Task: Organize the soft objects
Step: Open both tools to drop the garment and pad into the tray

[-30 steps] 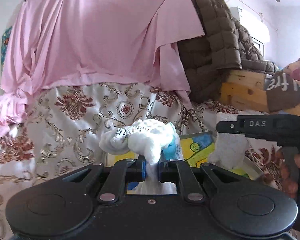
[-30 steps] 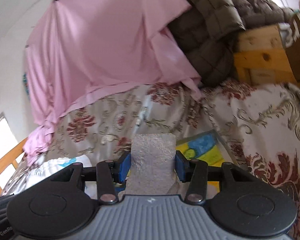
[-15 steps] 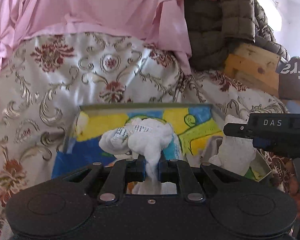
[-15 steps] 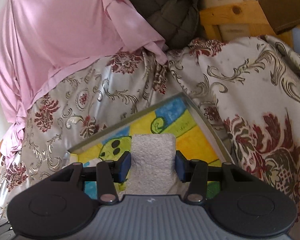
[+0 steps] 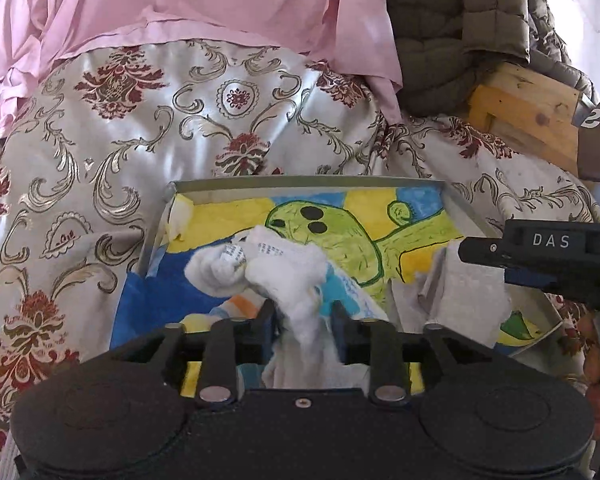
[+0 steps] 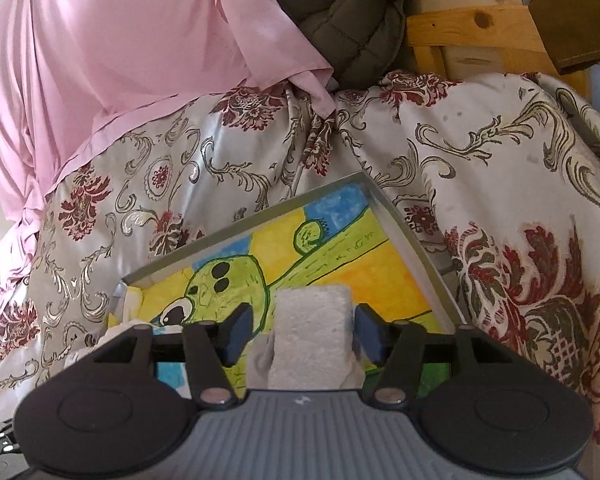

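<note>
2 grippers' jaws just opening, soft items between, over tray (image 5: 466, 208).

A glossy satin bedspread (image 5: 148, 128) with woven maroon and gold pattern is seen across the middle of both views, its sheen catching the light. Above it, at upper left, a smooth matt pink sheet (image 5: 204, 4) is draped. A quilted, matt brown jacket (image 5: 452, 24) is seen at upper right, beside bare, knotty wood (image 5: 528, 108). The shallow tray (image 5: 300, 182) has thin grey walls, seemingly metal or card, and is lined with a matt crayoned paper drawing. A fluffy white sock bundle (image 5: 284, 276) and a rough, porous white sponge (image 6: 312, 332) are seen low in the frames, with matt black plastic on the grippers.
</note>
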A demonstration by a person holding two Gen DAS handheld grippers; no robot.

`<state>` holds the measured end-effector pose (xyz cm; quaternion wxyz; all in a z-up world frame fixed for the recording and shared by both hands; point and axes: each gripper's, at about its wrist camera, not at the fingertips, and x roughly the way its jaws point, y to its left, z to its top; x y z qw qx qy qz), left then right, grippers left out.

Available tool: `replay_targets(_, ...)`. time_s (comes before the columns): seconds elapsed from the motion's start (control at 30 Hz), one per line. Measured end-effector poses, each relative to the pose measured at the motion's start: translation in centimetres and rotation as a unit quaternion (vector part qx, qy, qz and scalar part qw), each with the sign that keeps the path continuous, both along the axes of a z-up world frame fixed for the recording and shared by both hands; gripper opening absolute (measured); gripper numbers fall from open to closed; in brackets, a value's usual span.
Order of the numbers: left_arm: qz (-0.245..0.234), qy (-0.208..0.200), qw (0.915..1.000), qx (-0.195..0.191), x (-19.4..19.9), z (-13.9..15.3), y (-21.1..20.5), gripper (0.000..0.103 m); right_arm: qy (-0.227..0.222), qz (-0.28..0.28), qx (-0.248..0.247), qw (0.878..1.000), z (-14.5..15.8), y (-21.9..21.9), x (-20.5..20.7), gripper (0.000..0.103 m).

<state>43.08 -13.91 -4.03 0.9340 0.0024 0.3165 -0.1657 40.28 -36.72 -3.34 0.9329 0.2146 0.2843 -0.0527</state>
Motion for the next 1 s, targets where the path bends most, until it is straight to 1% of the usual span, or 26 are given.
replay_targets(0.07,0.006,-0.002,1.0000,0.005,-0.5,0.4,0.1,0.048,-0.002,-0.004,-0.007,1.000,0.6,0.1,-0.7,0.071)
replay_targets(0.13,0.012,-0.008,0.9999,0.008,-1.3,1.1,0.2,0.052,-0.008,-0.004,-0.018,1.000,1.5,0.1,-1.5,0.077)
replay_targets(0.2,0.017,-0.021,0.9996,0.008,-2.4,2.0,0.5,0.063,-0.018,-0.004,-0.027,0.999,2.6,0.3,-2.4,0.080)
replay_targets(0.4,0.039,-0.071,0.9966,-0.008,-6.1,6.1,1.9,0.075,-0.058,-0.001,-0.078,0.995,6.6,1.6,-6.6,0.087)
replay_targets(0.47,0.047,-0.085,0.9951,-0.018,-7.4,7.5,2.5,0.077,-0.071,0.002,-0.101,0.992,7.9,2.1,-8.2,0.090)
replay_targets(0.53,0.054,-0.097,0.9935,-0.024,-8.8,8.8,3.1,0.081,-0.085,0.005,-0.111,0.990,9.1,2.5,-10.0,0.093)
replay_targets(0.67,0.069,-0.124,0.9895,-0.029,-11.8,10.8,4.2,0.085,-0.112,0.012,-0.127,0.986,10.8,3.6,-13.4,0.099)
replay_targets(0.73,0.073,-0.133,0.9877,-0.036,-13.3,11.5,4.8,0.085,-0.125,0.014,-0.138,0.982,11.5,4.2,-15.1,0.100)
replay_targets(0.83,0.082,-0.144,0.9852,-0.045,-15.8,12.2,5.7,0.088,-0.140,0.015,-0.149,0.979,12.2,4.8,-17.5,0.103)
replay_targets(1.0,0.096,-0.156,0.9818,-0.049,-19.4,12.7,6.9,0.096,-0.161,0.018,-0.157,0.974,12.8,5.5,-21.1,0.103)
